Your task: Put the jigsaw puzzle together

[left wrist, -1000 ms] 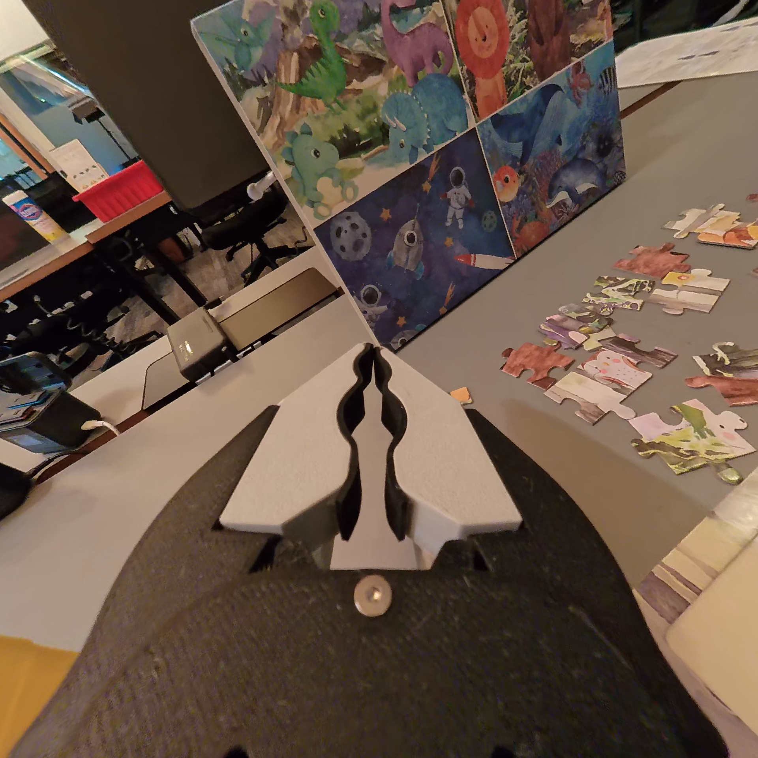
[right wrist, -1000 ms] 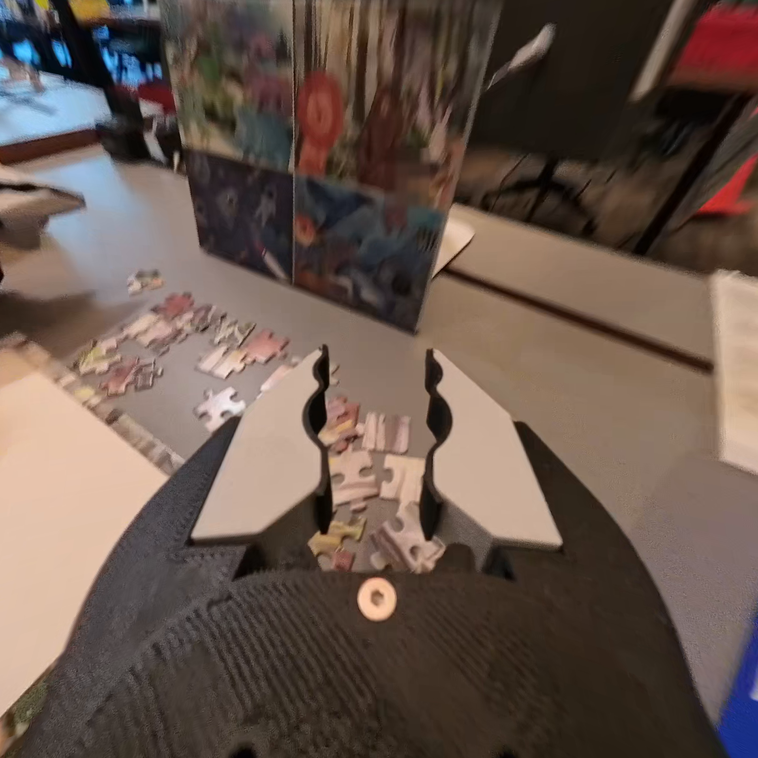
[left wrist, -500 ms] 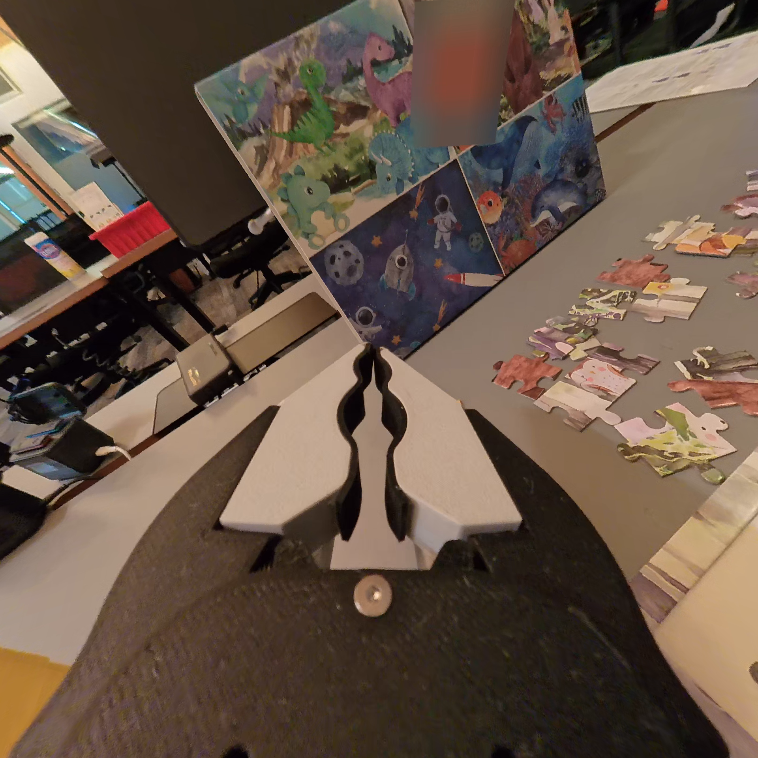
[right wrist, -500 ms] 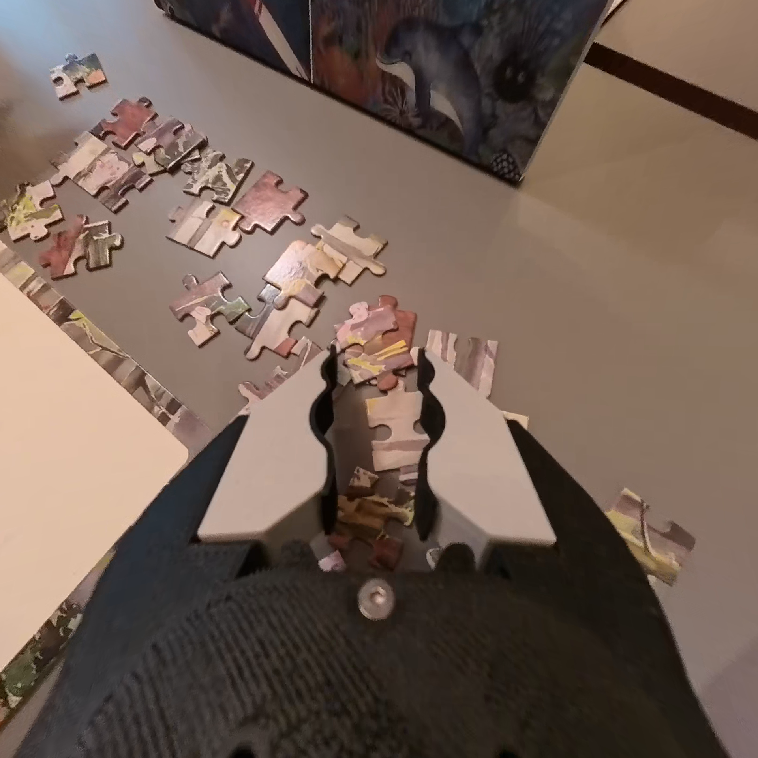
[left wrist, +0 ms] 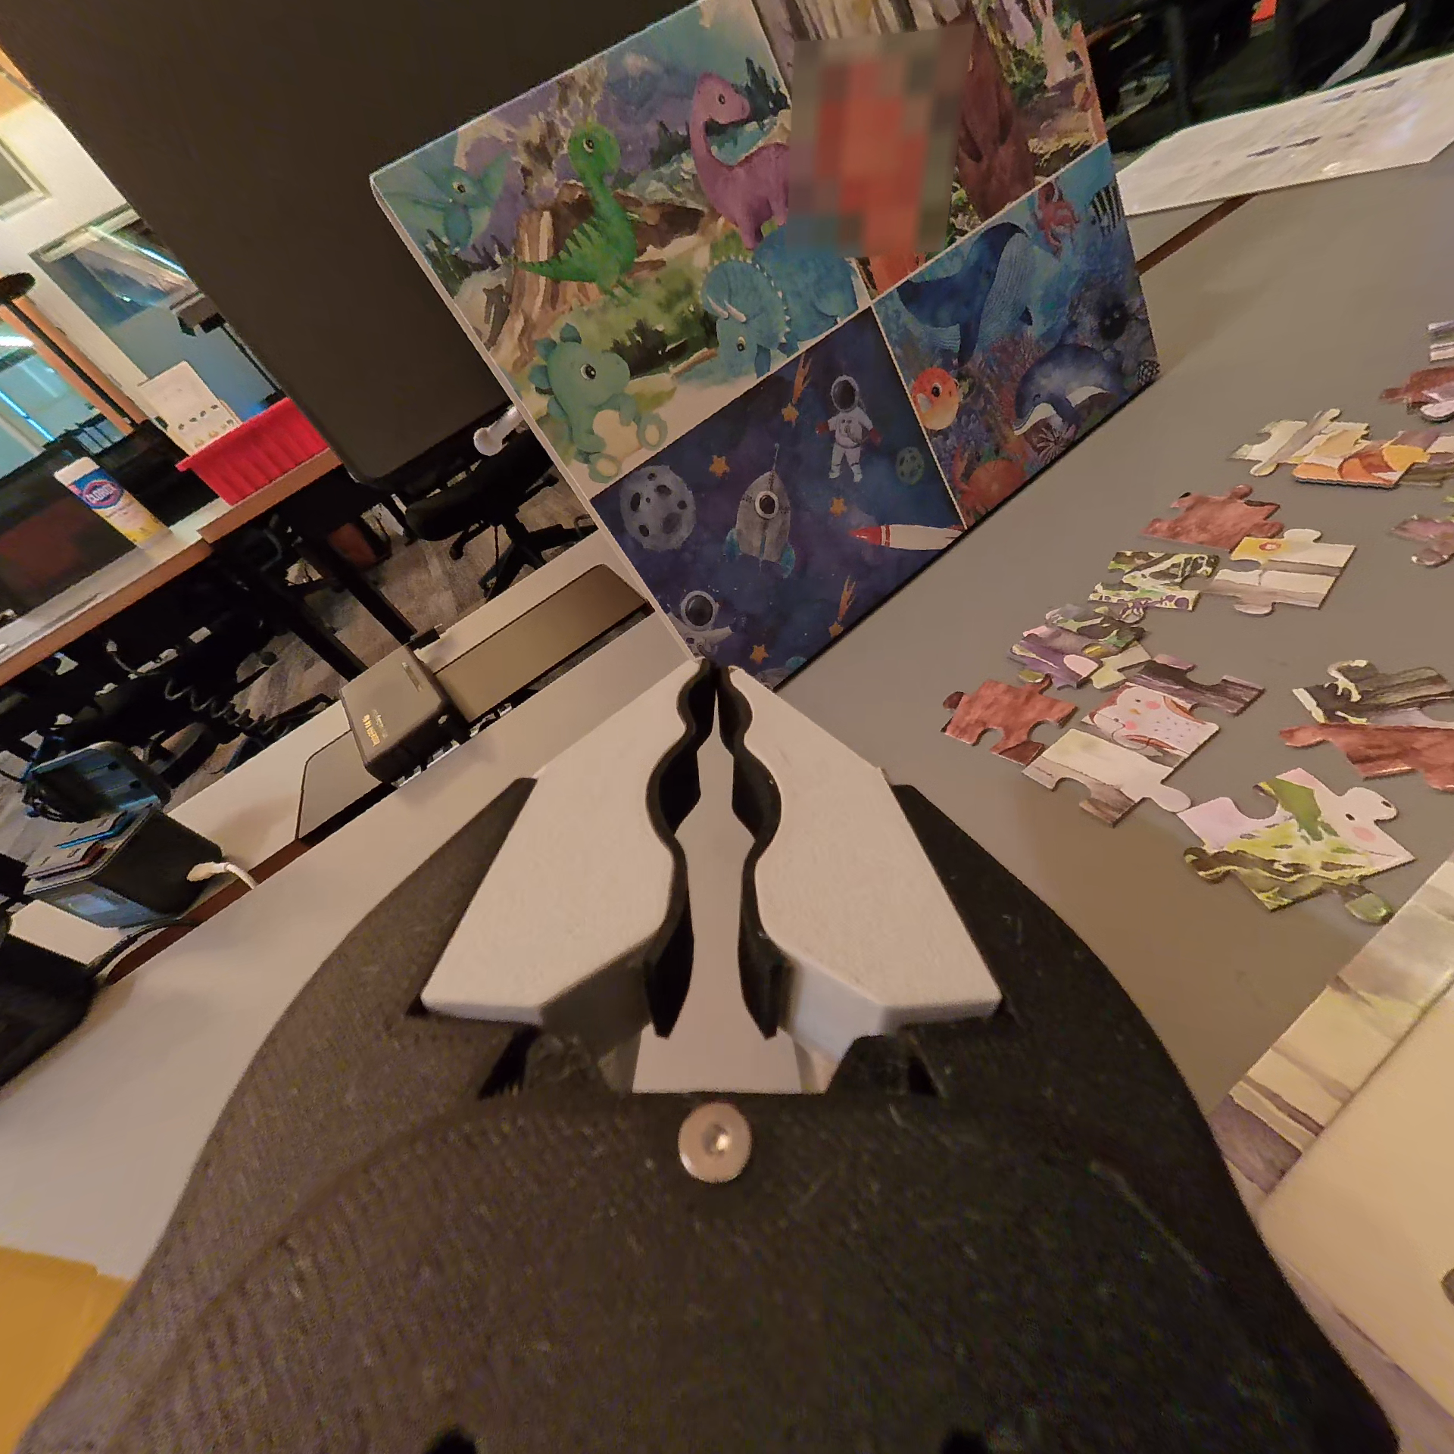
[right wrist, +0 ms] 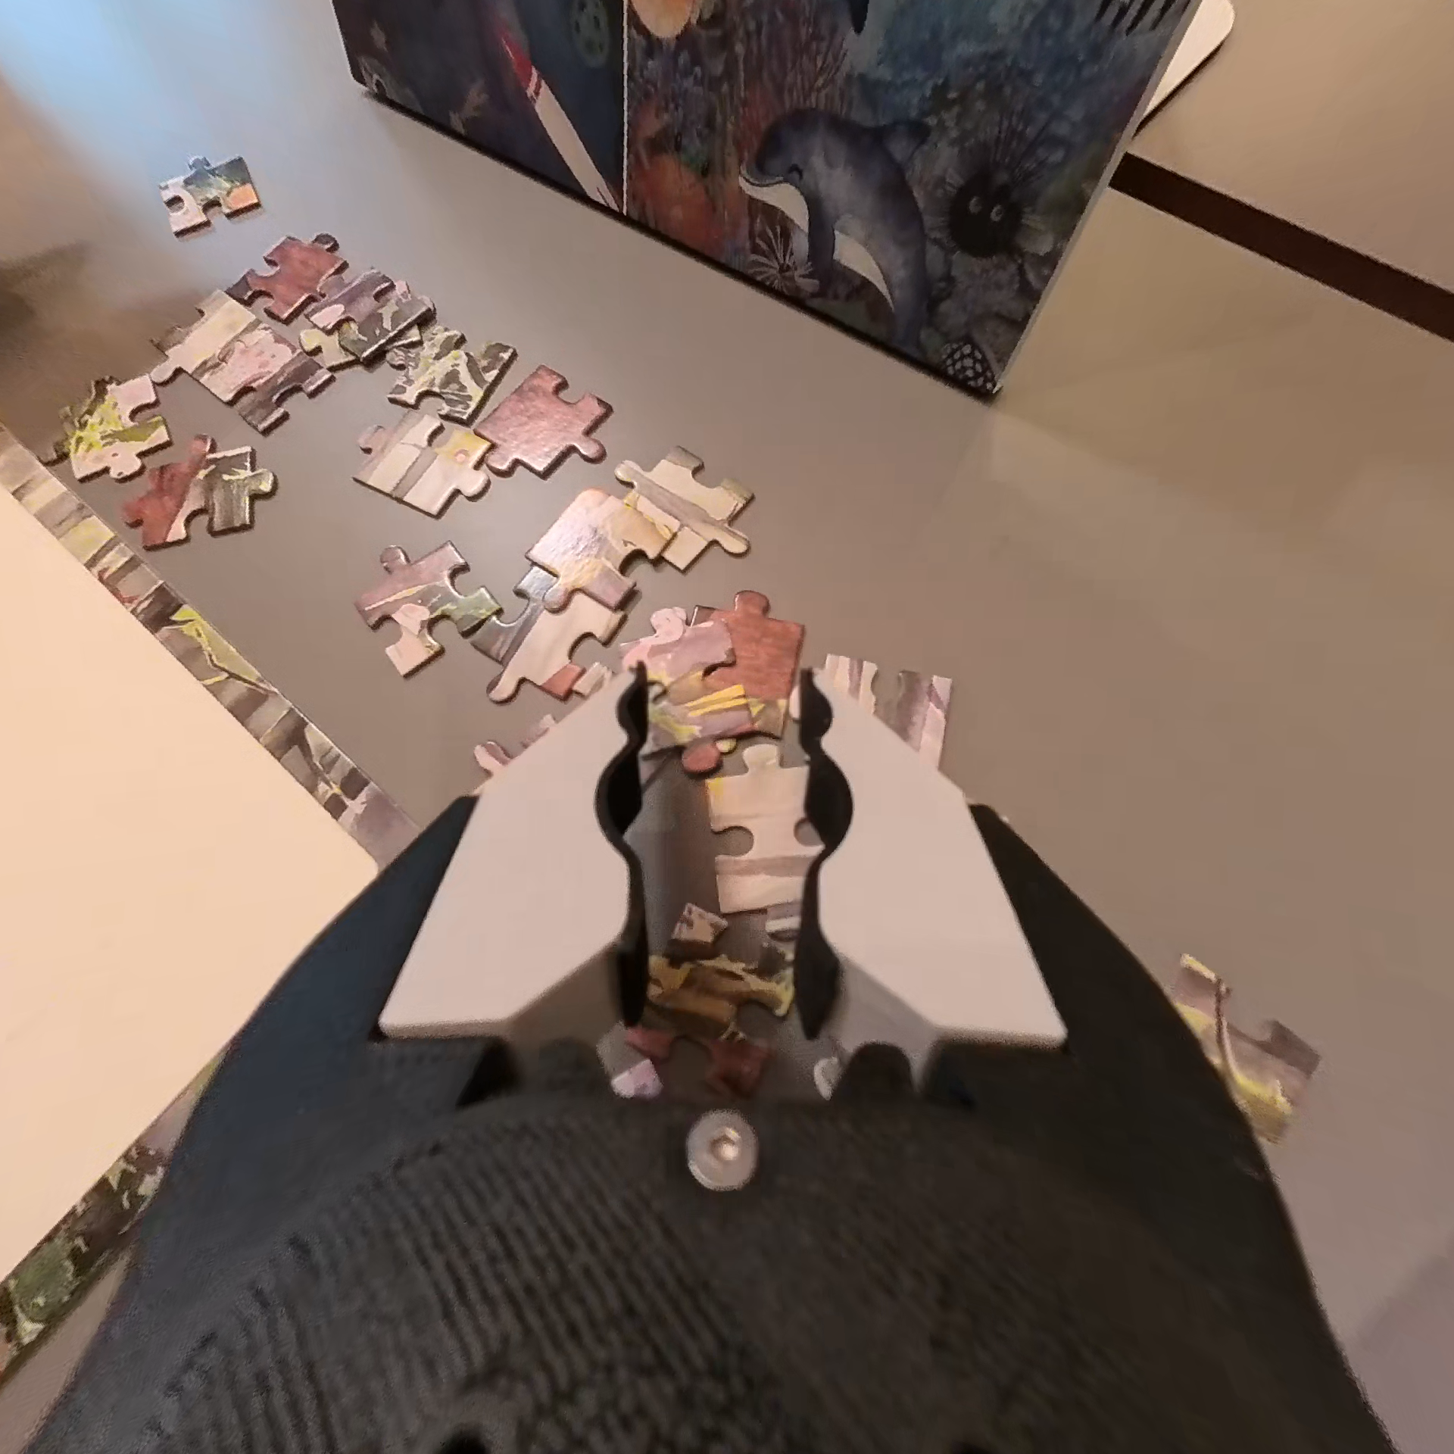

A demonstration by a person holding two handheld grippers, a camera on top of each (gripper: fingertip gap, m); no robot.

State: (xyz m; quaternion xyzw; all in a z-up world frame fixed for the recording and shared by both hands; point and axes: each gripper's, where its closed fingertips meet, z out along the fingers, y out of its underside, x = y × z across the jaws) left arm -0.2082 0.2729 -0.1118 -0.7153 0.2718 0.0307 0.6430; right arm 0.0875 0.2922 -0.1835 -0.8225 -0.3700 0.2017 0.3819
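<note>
Over the grey table (right wrist: 1101, 629), you are holding the right gripper (right wrist: 720, 684) tilted down above the scattered jigsaw pieces (right wrist: 551, 566), its jaws standing apart with nothing between them; a pale piece (right wrist: 755, 834) is showing through the gap, lying flat on the table beneath. Off to your left, you are keeping the left gripper (left wrist: 717, 677) above the table edge, its jaws nearly touching at the tips and gripping nothing. Beyond both grippers, the puzzle box (left wrist: 787, 378) is standing upright, its picture side facing you. More loose pieces (left wrist: 1164, 708) are lying to the right of the left gripper, and the puzzle board's (right wrist: 118, 865) painted border is running along their near side.
</note>
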